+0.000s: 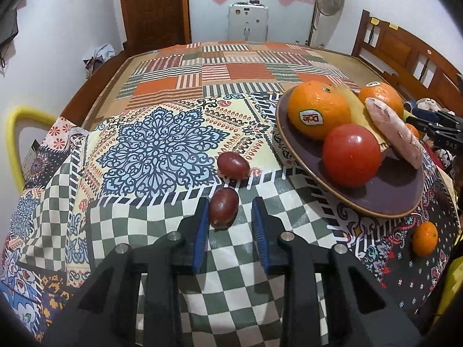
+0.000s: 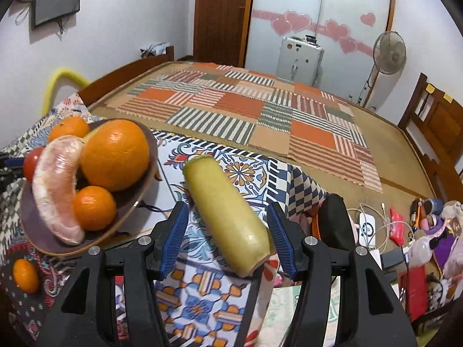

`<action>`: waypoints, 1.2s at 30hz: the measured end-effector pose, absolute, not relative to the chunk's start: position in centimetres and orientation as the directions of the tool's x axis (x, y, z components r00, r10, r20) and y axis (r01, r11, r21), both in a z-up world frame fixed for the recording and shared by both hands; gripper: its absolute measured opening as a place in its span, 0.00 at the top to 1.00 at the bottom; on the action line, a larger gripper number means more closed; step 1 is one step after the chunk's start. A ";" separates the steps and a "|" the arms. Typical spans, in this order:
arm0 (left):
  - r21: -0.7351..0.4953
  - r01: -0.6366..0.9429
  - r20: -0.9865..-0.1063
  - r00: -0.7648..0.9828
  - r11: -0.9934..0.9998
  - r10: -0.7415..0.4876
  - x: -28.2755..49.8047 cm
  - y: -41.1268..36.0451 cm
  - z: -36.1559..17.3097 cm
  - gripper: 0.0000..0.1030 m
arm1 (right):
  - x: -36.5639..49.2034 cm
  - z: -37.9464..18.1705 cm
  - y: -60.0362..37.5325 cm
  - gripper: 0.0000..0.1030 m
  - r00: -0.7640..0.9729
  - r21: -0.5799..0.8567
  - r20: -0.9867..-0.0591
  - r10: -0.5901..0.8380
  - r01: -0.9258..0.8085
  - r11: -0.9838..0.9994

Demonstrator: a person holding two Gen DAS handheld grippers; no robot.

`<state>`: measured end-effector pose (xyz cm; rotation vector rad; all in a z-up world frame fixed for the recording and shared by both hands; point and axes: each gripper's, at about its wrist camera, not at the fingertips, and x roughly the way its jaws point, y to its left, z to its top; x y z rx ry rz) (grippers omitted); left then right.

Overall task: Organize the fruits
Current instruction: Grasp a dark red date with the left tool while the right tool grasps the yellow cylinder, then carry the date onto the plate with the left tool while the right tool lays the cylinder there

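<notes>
Seen from the left wrist, the left gripper (image 1: 230, 211) stands spread on the green-and-white checked cloth (image 1: 240, 283), its blue-padded fingers (image 1: 201, 231) flanking a small dark red oval fruit (image 1: 223, 208). The fruit touches the left pad; a gap shows at the right one. A second dark red oval fruit (image 1: 233, 165) lies just beyond, at twelve o'clock. At two o'clock sits the round purple plate (image 1: 390, 196) bearing a red tomato (image 1: 351, 156), a large labelled orange (image 1: 318, 110), a pink peeled fruit segment (image 1: 393, 133) and a smaller orange (image 1: 380, 97). A small loose orange (image 1: 424, 238) lies at three o'clock.

Seen from the right wrist, the right gripper (image 2: 228, 228) has its jaws apart around a long pale yellow-green gourd-like fruit (image 2: 228, 217), which leans on the right pad and clears the left one. The plate (image 2: 127, 202) is at ten o'clock.
</notes>
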<state>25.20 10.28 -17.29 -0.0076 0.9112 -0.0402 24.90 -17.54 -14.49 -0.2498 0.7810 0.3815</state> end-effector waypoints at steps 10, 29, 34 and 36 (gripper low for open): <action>-0.027 0.015 -0.775 0.631 1.000 -0.031 25.3 10.8 -17.1 0.82 | 26.2 -15.9 -17.1 0.48 0.600 -0.071 -0.767 0.229 -0.434 0.898; -0.030 0.080 -0.711 0.699 0.996 -0.078 20.2 8.3 -13.9 0.82 | 19.4 -15.5 -17.0 0.65 0.551 -0.003 -0.787 0.278 -0.454 0.891; -0.043 0.112 -0.693 0.712 0.993 -0.110 18.8 7.2 -13.0 0.82 | 17.3 -15.4 -16.5 0.65 0.545 -0.010 -0.789 0.285 -0.476 0.879; -0.043 0.124 -0.690 0.714 0.991 -0.119 18.6 6.6 -12.8 0.82 | 17.5 -15.3 -16.3 0.65 0.542 -0.010 -0.790 0.288 -0.481 0.877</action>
